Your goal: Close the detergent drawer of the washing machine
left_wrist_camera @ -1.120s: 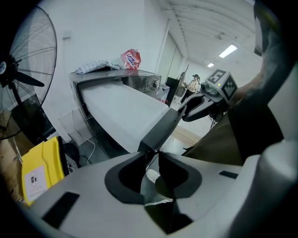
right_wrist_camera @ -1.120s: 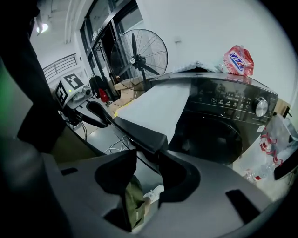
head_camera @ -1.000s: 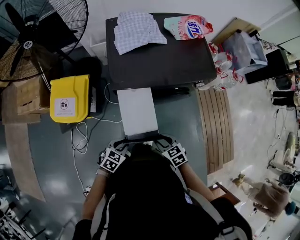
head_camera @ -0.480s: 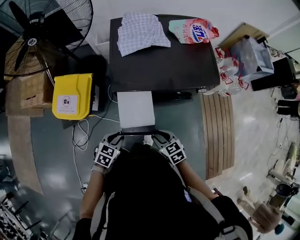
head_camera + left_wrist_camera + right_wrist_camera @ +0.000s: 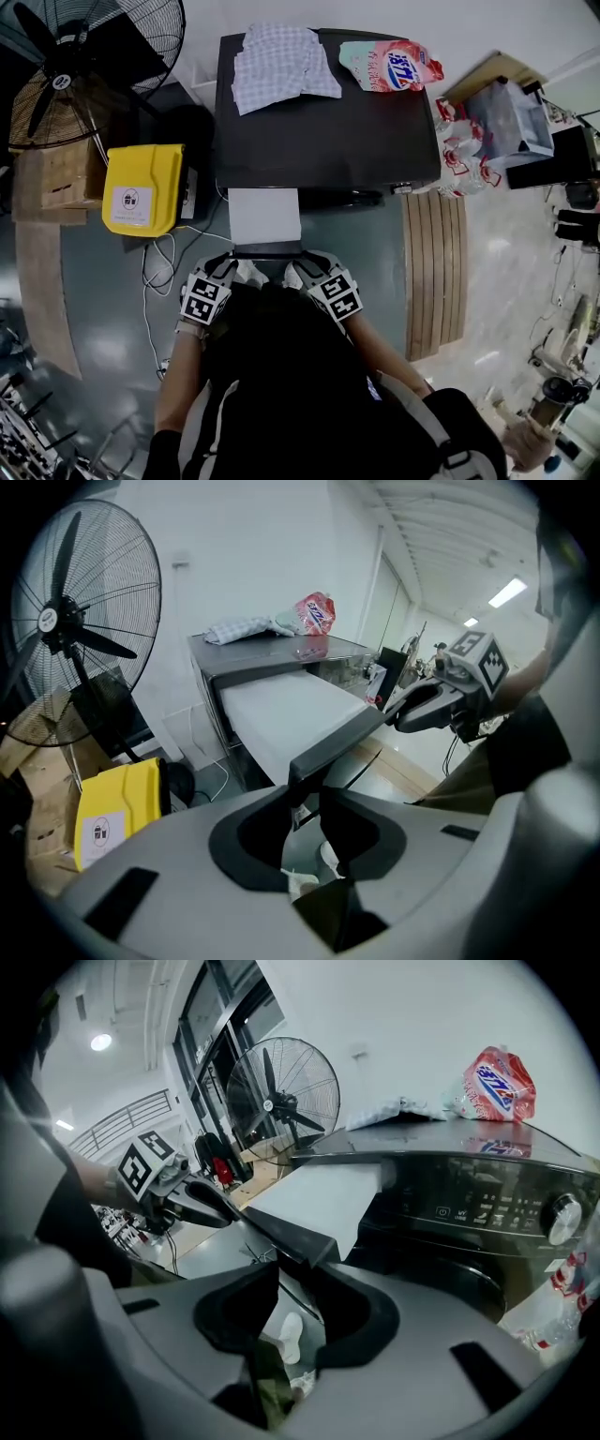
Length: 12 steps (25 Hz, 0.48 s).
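The long white detergent drawer with a dark front panel (image 5: 264, 216) is sticking out of the dark grey washing machine (image 5: 328, 122) toward 6 o'clock in the head view. The left gripper (image 5: 305, 789) is clamping the panel's 7 o'clock corner. The right gripper (image 5: 295, 1274), whose jaws have just been closing, is pinching the 5 o'clock corner between them.
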Each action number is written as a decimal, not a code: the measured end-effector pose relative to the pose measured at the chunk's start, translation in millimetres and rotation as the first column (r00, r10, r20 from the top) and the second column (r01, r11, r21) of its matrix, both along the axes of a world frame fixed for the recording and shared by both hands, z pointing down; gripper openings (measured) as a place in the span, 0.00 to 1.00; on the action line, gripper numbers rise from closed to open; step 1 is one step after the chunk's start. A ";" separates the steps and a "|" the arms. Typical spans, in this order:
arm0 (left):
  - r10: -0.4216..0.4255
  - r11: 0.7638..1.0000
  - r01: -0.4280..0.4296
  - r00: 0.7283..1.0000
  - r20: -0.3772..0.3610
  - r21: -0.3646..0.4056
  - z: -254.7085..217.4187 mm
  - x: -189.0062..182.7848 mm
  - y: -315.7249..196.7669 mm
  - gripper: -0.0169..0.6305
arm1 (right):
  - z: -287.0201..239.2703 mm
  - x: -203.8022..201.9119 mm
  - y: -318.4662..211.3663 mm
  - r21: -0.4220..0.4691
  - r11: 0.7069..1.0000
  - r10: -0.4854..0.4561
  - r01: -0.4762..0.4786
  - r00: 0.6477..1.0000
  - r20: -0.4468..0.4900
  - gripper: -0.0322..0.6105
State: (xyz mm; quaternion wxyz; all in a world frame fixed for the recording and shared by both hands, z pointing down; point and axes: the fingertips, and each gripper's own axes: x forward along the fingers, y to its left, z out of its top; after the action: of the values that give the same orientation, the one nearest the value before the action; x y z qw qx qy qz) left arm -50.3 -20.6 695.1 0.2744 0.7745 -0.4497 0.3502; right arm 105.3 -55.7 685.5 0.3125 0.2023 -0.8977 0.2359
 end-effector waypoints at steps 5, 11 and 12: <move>0.017 1.000 -0.017 1.000 -0.009 0.006 3.4 -7.3 -17.3 0.17 | 3.8 -7.9 -18.2 0.001 1.000 0.014 -0.014 1.000 -0.012 0.26; 0.053 0.998 -0.052 0.998 -0.041 0.020 3.1 -12.6 -42.1 0.17 | 4.8 -14.7 -42.3 0.021 0.999 0.045 -0.044 0.999 -0.025 0.27; 0.059 0.998 -0.058 0.997 -0.042 0.019 2.7 -14.2 -45.4 0.17 | 4.4 -16.5 -45.5 0.025 0.998 0.051 -0.051 0.998 -0.028 0.27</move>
State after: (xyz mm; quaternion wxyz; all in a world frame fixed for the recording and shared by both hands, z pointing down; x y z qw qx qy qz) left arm -64.5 -66.0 697.8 0.2665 0.7971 -0.4240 0.3374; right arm 88.7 -101.2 689.9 0.3169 0.2324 -0.8904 0.2297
